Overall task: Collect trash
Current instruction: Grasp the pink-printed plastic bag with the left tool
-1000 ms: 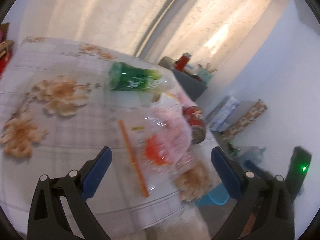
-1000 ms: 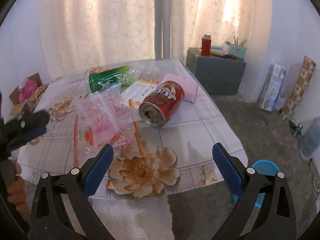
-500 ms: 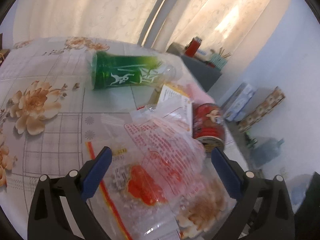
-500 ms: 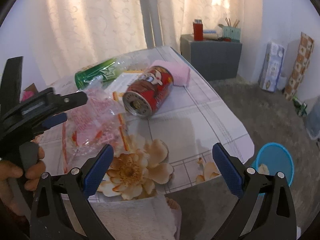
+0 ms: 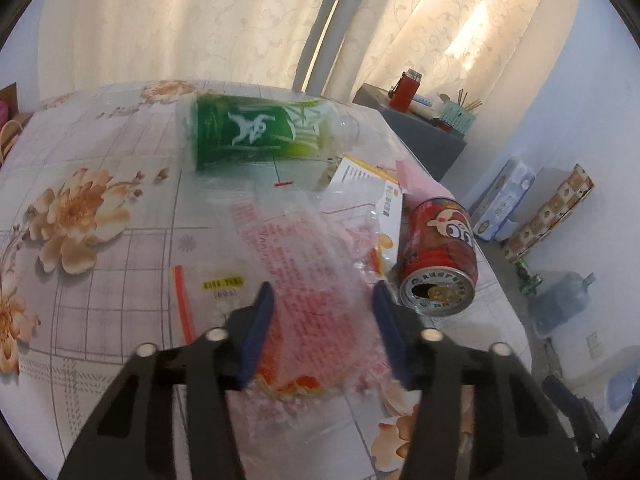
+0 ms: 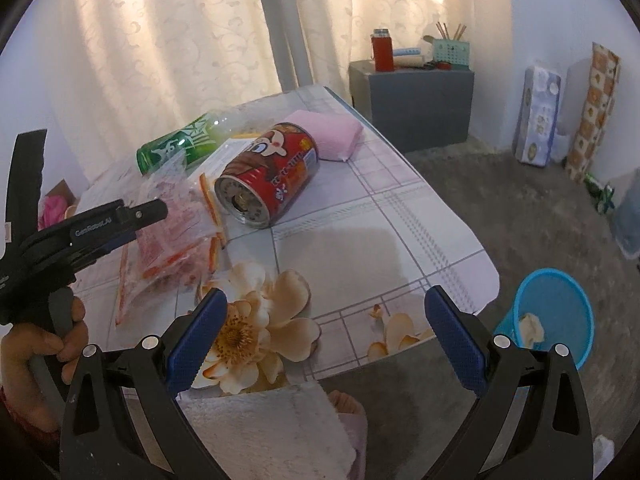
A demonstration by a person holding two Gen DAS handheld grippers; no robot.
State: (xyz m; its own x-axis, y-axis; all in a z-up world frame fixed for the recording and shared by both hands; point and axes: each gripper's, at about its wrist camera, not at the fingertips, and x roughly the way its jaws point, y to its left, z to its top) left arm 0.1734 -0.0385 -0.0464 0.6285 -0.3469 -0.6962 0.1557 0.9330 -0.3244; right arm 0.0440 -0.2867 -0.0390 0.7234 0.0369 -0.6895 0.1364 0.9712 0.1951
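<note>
The left gripper [image 5: 322,320] sits low over the flowered table [image 5: 100,280], its two blue fingers [image 5: 256,336] drawn partway in around a crumpled clear plastic bag [image 5: 308,264] with red print; the bag bulges between them, but whether the pads actually press it I cannot tell. Just to the right of the bag a red can [image 5: 438,264] lies on its side, its opened end facing the camera. Behind the bag a green bottle [image 5: 256,132] lies on its side, and a printed sheet [image 5: 372,192] rests between bottle and can, with a pink pack [image 6: 328,140] behind the can. The right gripper [image 6: 326,344] hangs off the near edge of the table, fingers wide apart and holding nothing. On the floor to the right, beside the table corner, stands a blue bin [image 6: 560,300] with a pale scrap inside.
</note>
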